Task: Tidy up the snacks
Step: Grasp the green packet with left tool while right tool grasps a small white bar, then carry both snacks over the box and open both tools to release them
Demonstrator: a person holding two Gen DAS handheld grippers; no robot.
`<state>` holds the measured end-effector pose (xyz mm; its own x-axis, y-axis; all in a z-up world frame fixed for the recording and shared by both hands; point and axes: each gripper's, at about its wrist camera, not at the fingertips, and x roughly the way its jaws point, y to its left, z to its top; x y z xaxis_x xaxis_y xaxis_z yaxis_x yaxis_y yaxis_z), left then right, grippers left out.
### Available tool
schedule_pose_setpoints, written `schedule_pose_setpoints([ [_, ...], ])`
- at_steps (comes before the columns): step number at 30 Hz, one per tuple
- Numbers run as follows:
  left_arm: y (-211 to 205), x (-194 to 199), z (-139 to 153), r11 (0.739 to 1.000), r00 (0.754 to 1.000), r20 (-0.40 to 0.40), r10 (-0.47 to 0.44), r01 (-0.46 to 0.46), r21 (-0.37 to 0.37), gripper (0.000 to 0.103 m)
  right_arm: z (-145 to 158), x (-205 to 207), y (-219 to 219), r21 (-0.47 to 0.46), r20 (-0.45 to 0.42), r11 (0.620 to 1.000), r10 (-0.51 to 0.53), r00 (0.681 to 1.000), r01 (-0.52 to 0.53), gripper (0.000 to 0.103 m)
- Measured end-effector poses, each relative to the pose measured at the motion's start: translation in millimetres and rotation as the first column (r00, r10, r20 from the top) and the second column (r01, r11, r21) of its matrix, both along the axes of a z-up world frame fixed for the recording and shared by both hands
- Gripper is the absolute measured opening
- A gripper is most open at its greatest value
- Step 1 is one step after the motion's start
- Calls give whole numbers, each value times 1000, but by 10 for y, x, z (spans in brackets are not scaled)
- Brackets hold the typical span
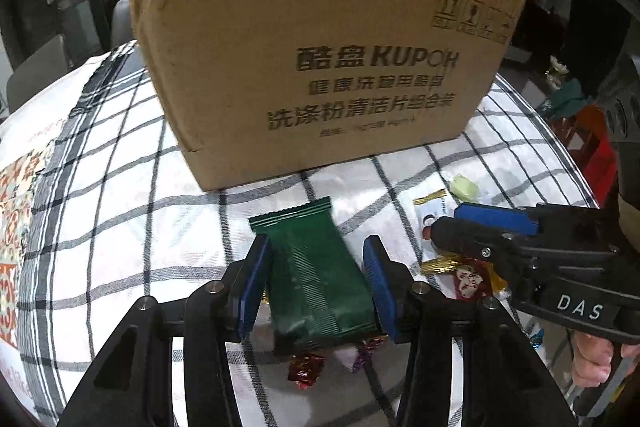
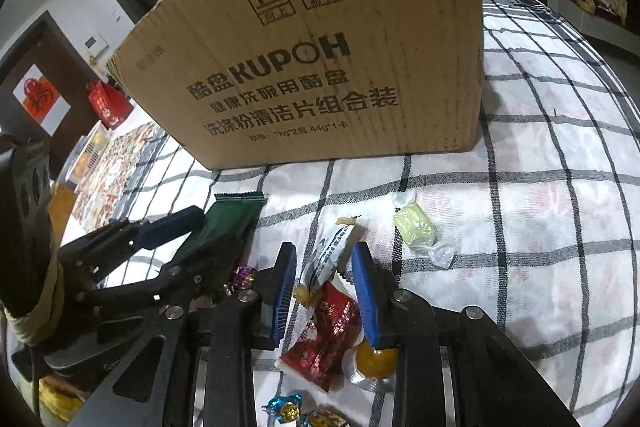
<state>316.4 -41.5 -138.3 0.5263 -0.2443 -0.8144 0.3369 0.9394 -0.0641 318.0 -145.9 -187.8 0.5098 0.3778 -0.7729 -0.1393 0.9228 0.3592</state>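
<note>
A dark green snack packet point(image 1: 316, 267) lies lengthwise between the blue pads of my left gripper point(image 1: 317, 241), which touch both its long edges; the right wrist view shows this left gripper point(image 2: 212, 231) closed on the green packet point(image 2: 232, 223). My right gripper point(image 2: 323, 251) straddles a white sachet point(image 2: 328, 259) and a red packet point(image 2: 332, 327) on the cloth. A gap shows beside its left pad, so it is open. From the left wrist view, the right gripper point(image 1: 446, 219) hovers over the same white sachet point(image 1: 432, 223).
A tall cardboard box point(image 1: 320, 67) stands just behind the snacks on the checked cloth point(image 1: 120, 207). Loose sweets lie about: a pale green candy point(image 2: 414, 231), an orange jelly point(image 2: 374, 357), and foil candies point(image 1: 306, 367) near the front. A hand point(image 1: 592, 367) holds the right gripper.
</note>
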Motion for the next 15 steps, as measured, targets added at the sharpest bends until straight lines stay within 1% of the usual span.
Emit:
schedule_pose_setpoints([
  [2,13,0,-2,1000,1000,1,8,-8,-4,47,-20,9,31,-13,-3,1000,8,1000,-8,24],
  [5,1,8,-5,999,1000,3,29,-29,27,48,-39,11,47,-30,0,1000,4,1000,-4,22],
  [8,8,4,-7,998,999,0,49,-49,35,50,-38,7,45,-33,5,999,-2,1000,2,19],
  [11,12,23,-62,995,997,-23,79,-77,65,52,-20,-15,72,-56,21,998,6,1000,-5,16],
  [15,32,28,-135,995,996,-32,89,-87,56,51,0,-36,104,-63,36,998,11,999,-9,14],
])
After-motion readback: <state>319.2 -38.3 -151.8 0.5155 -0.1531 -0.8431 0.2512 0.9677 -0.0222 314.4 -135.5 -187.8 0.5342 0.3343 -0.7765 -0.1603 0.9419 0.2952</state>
